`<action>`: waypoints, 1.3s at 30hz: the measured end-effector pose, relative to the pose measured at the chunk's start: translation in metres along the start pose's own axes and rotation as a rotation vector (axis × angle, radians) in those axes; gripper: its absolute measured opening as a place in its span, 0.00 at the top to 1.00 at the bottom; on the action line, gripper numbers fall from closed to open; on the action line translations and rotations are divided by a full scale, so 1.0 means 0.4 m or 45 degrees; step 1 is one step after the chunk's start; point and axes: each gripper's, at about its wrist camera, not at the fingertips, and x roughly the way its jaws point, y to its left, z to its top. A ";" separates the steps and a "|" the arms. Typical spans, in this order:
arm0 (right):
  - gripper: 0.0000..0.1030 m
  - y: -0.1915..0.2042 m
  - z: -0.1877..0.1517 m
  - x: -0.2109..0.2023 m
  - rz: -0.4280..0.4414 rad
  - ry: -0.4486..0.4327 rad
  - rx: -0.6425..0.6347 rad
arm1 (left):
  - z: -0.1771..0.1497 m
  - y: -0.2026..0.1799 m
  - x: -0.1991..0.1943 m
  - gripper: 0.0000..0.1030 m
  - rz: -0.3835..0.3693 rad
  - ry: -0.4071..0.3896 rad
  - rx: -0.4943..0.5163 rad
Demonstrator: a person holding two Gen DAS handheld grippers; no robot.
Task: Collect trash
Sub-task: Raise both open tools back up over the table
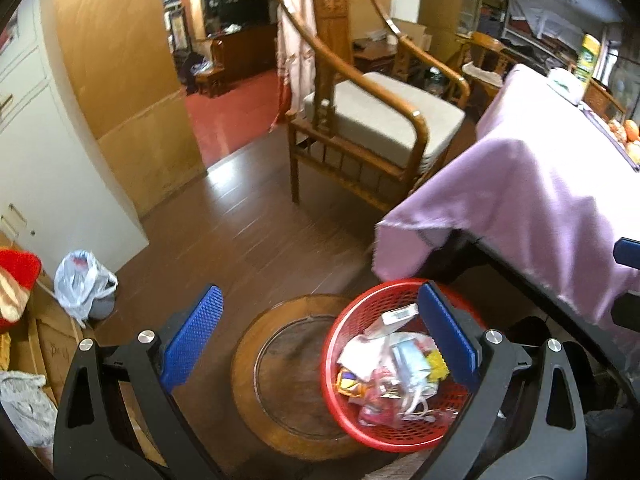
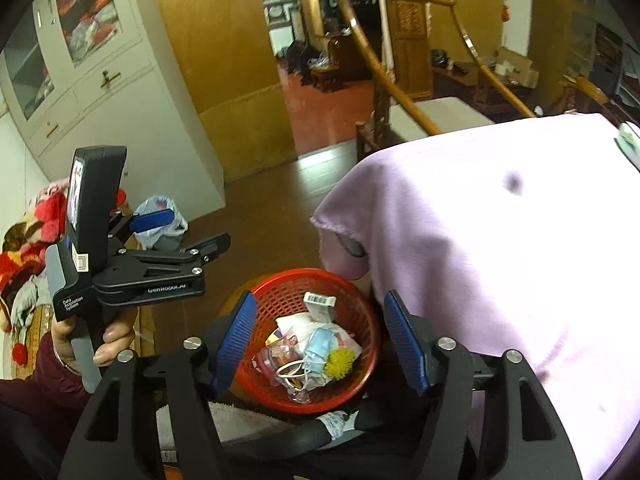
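A red mesh basket (image 1: 352,420) (image 2: 352,304) full of mixed trash (image 1: 396,376) (image 2: 312,348) (wrappers, a blue face mask, a yellow pompom, a white box) sits on a round wooden stool (image 1: 280,380) beside the table. My left gripper (image 1: 320,344) is open and empty, held above the stool and the basket's left side; it also shows in the right wrist view (image 2: 180,232). My right gripper (image 2: 320,340) is open and empty, hovering directly over the basket.
A table under a pink cloth (image 1: 520,192) (image 2: 500,240) stands at the right, overhanging the basket. A wooden armchair (image 1: 372,120) stands behind. A white plastic bag (image 1: 80,280) lies on the floor by a white cabinet (image 1: 52,160). Red fabric (image 1: 16,280) lies at left.
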 end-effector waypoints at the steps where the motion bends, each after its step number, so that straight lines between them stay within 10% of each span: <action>1: 0.34 -0.008 -0.004 -0.015 -0.008 -0.018 0.007 | 0.004 -0.015 -0.010 0.08 -0.004 -0.012 0.014; 24: 0.15 -0.369 -0.297 -0.460 -0.253 -0.531 0.420 | 0.000 -0.628 -0.251 0.07 -0.181 -0.268 0.595; 39: 0.06 -0.728 -0.478 -0.530 -0.648 -0.451 0.741 | 0.026 -1.021 -0.161 0.07 -0.400 -0.159 0.817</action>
